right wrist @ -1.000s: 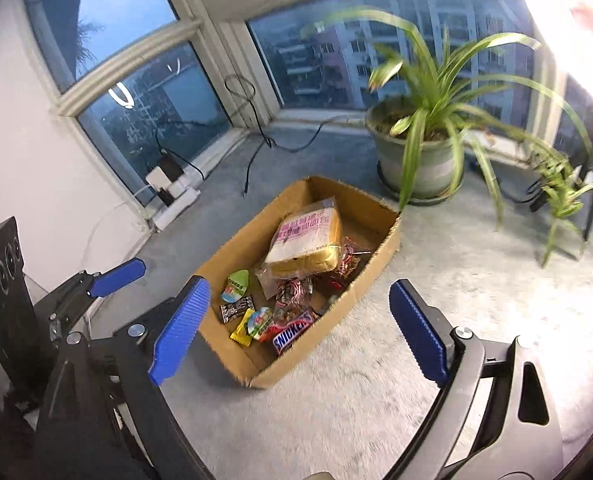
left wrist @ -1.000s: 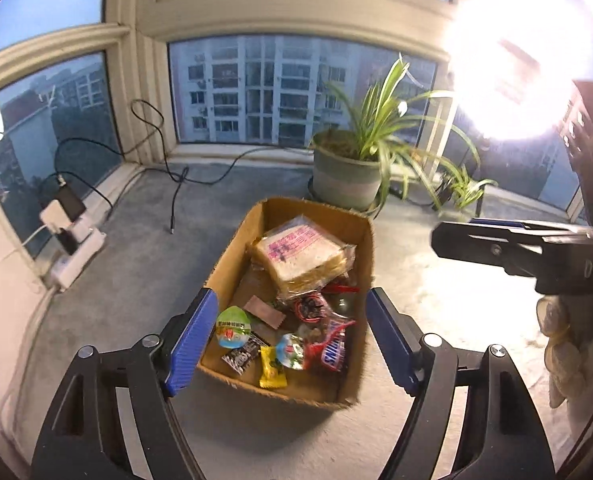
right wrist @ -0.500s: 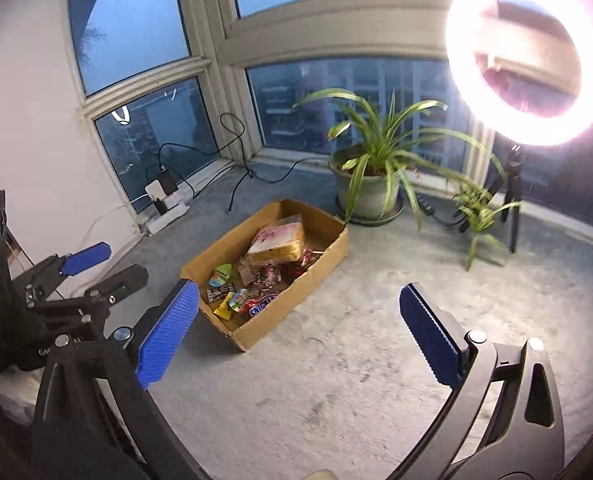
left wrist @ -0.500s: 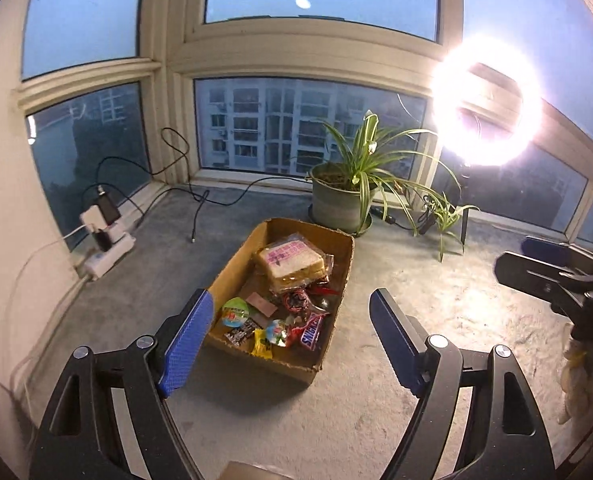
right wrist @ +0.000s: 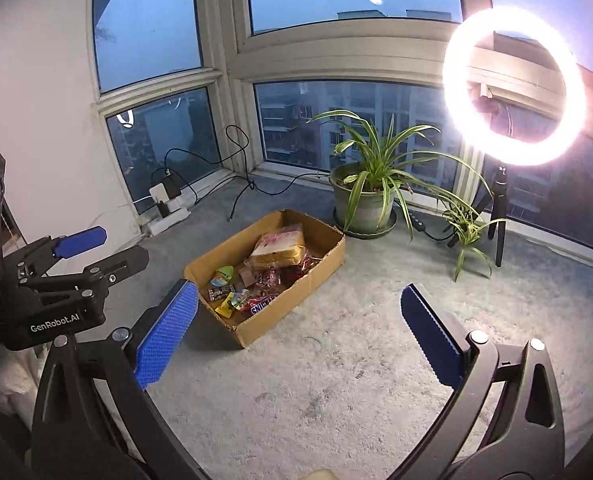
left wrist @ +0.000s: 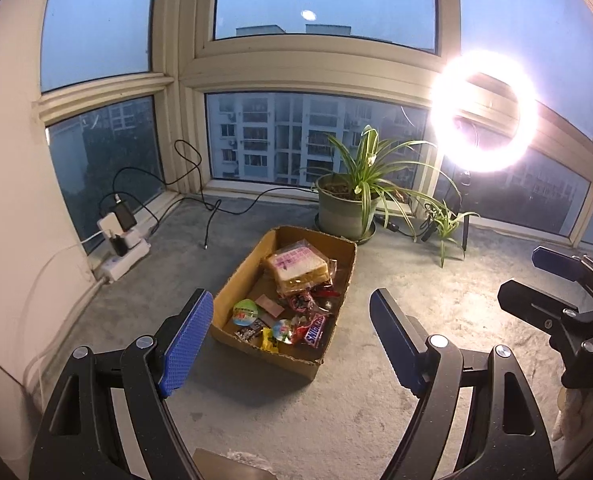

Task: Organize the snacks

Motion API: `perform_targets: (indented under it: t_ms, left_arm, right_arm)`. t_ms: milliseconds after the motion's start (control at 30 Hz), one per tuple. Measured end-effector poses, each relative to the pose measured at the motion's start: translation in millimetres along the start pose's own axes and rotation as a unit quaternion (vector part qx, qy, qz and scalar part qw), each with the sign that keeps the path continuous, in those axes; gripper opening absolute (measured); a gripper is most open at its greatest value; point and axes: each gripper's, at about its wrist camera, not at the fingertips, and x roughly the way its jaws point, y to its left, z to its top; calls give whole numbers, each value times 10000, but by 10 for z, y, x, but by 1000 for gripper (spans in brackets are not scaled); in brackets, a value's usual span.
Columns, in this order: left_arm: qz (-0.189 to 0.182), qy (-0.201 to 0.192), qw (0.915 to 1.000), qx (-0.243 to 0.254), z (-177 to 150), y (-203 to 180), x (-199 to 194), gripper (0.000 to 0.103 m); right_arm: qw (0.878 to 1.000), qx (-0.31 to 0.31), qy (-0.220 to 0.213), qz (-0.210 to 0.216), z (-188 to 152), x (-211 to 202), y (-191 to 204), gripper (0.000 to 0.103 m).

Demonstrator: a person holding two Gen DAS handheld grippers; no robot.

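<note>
A shallow cardboard box (left wrist: 232,276) (right wrist: 320,272) sits on the grey floor. It holds a bagged sandwich (left wrist: 298,266) (right wrist: 278,246), a Snickers bar (left wrist: 315,327) (right wrist: 262,303), a green egg-shaped snack (left wrist: 245,311) (right wrist: 222,276), a yellow candy (left wrist: 270,339) and other small wrapped sweets. My left gripper (left wrist: 290,344) is open and empty, held high and back from the box's near end. My right gripper (right wrist: 296,334) is open and empty, to the right of the box. Each gripper shows in the other's view, the right one (left wrist: 536,280) and the left one (right wrist: 96,248).
A potted spider plant (left wrist: 348,208) (right wrist: 366,200) stands behind the box, with a small plant (left wrist: 446,228) beside it. A lit ring light on a tripod (right wrist: 512,84) stands at the right. A power strip with chargers (left wrist: 122,240) and loose cables (left wrist: 216,208) lie by the left window.
Both grippers have pulled up and back from the box, so it looks smaller and farther. Both stay open and empty. The snacks have not moved.
</note>
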Motion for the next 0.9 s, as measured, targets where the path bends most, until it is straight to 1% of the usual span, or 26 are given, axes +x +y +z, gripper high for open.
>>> perform_targets:
  t_ms: [300,700,900]
  left_arm:
    - [-23,-114,9999,10,27,-16,-38,81]
    - [-45,-130,9999,-56,64,-36,22,81]
    - [-52,-97,9999,-48,78,-45,73,81]
  right_arm:
    - [10000,-36,-51,-1,29,-23,5,103]
    - [10000,-25,-52,-59,88,27,-39,103]
    - [10000,56,-9,-14,72,97,-92,103]
